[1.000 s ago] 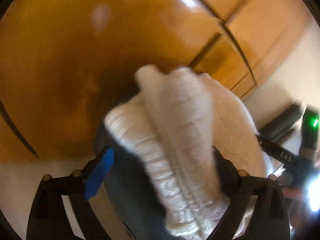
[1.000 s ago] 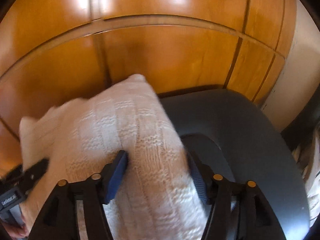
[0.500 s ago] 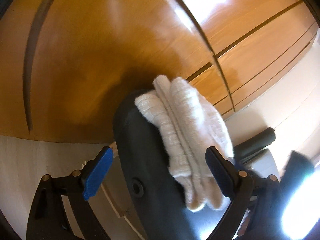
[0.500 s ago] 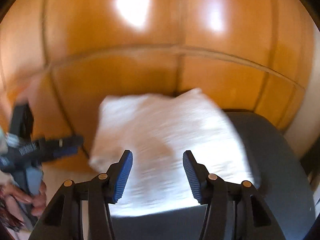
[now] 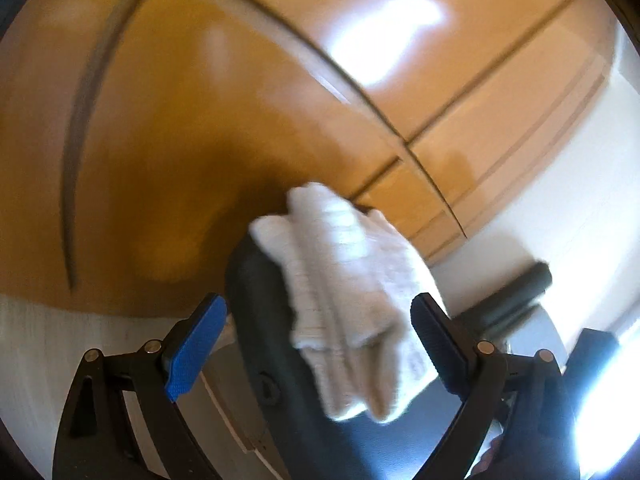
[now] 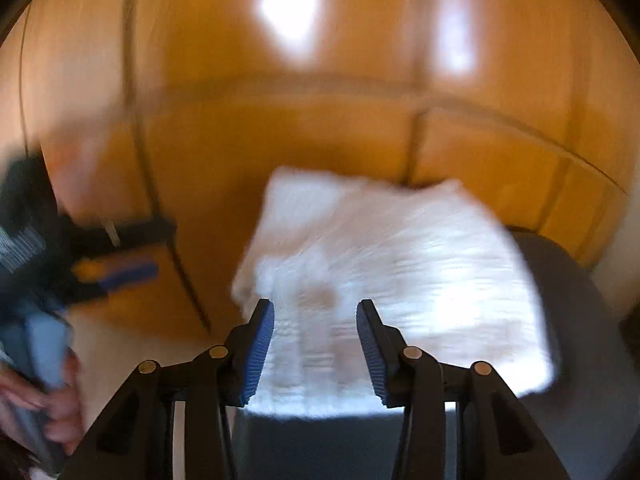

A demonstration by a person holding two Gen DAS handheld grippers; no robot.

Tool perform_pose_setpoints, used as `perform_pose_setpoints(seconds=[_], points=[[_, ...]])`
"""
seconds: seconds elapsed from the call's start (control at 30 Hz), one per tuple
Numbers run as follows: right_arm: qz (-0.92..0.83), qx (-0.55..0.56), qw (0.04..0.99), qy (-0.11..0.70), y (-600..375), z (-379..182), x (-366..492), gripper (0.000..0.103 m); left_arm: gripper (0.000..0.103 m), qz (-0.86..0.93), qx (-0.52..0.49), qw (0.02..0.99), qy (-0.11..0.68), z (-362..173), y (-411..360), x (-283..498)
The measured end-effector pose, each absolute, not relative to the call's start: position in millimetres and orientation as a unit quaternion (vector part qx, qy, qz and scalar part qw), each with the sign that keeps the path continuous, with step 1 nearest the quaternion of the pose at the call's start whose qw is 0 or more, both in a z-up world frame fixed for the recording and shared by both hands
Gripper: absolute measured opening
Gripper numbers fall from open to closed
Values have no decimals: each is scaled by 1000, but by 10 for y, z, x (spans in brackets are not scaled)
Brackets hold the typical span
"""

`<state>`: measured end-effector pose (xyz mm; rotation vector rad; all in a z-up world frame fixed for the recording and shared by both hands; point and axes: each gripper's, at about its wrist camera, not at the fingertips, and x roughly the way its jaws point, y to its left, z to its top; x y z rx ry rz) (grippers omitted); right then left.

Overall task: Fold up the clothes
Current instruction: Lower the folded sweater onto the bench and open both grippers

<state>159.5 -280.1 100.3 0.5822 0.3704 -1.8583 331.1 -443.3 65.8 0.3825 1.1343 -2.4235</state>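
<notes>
A folded white knit garment (image 5: 352, 292) lies on a dark grey chair seat (image 5: 260, 292); in the right wrist view the same garment (image 6: 392, 280) spreads flat over the seat (image 6: 576, 320). My left gripper (image 5: 316, 344) is open, its blue pads wide apart, drawn back from the garment's edge with nothing held. My right gripper (image 6: 316, 348) is open too, and its fingertips hover just short of the garment's near edge. The other gripper (image 6: 116, 252) shows blurred at the left of the right wrist view, held by a hand (image 6: 60, 408).
Glossy orange wooden cabinet doors (image 5: 200, 120) stand right behind the chair. Pale floor (image 5: 32, 344) lies at the lower left. A black cylindrical piece (image 5: 516, 292) sits to the right of the chair, near a bright window glare. Both views are motion-blurred.
Both grippers let go of the white garment and pulled back. It now rests folded on the chair seat, and both sets of fingers stand open and farther away.
</notes>
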Motion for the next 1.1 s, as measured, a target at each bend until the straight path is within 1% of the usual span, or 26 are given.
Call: perform_pose_setpoints(seconds=[0.03, 0.1, 0.2, 0.27, 0.37, 0.4, 0.47, 0.5, 0.57, 0.7, 0.77, 0.87, 0.9, 0.93, 0.97, 1.0, 1.1], points=[[-803, 241, 529, 130, -2624, 1082, 1523, 47, 96, -880, 144, 215, 397, 684, -4400, 3235], [-829, 250, 487, 110, -2403, 1146, 1354, 47, 96, -888, 179, 225, 360, 638, -4345, 3049], [-840, 308, 434, 109, -2287, 1063, 1044, 39, 96, -894, 231, 239, 301, 569, -4263, 2771], [-835, 336, 423, 105, -2360, 956, 867, 36, 96, -895, 264, 247, 261, 523, -4208, 2585], [-828, 348, 427, 111, -2459, 849, 852, 36, 95, -892, 313, 258, 200, 454, -4126, 2307], [-824, 353, 429, 116, -2509, 806, 856, 36, 96, -889, 326, 253, 201, 394, -4145, 2258], [-811, 375, 428, 135, -2654, 667, 835, 36, 100, -871, 307, 204, 324, 148, -4397, 2432], [-806, 387, 422, 147, -2767, 558, 775, 36, 100, -862, 304, 195, 357, 94, -4458, 2476], [-809, 387, 419, 142, -2821, 498, 753, 37, 100, -851, 303, 187, 387, 62, -4497, 2512], [-812, 396, 409, 129, -2787, 536, 795, 44, 100, -853, 310, 211, 362, 248, -4361, 2551], [-817, 392, 402, 130, -2721, 595, 870, 45, 100, -855, 306, 222, 354, 348, -4297, 2601], [-825, 383, 397, 124, -2578, 677, 1004, 50, 100, -855, 300, 248, 343, 513, -4195, 2737], [-825, 383, 398, 119, -2517, 694, 1055, 57, 100, -854, 299, 258, 339, 562, -4157, 2783], [-825, 384, 398, 115, -2462, 707, 1104, 68, 100, -853, 298, 267, 334, 612, -4121, 2821], [-824, 386, 398, 113, -2436, 710, 1123, 73, 100, -854, 299, 273, 328, 668, -4101, 2835], [-823, 387, 399, 113, -2427, 717, 1135, 80, 100, -854, 299, 280, 320, 738, -4101, 2831], [-824, 378, 406, 113, -2343, 818, 1320, 81, 100, -856, 304, 301, 291, 940, -4010, 2835]])
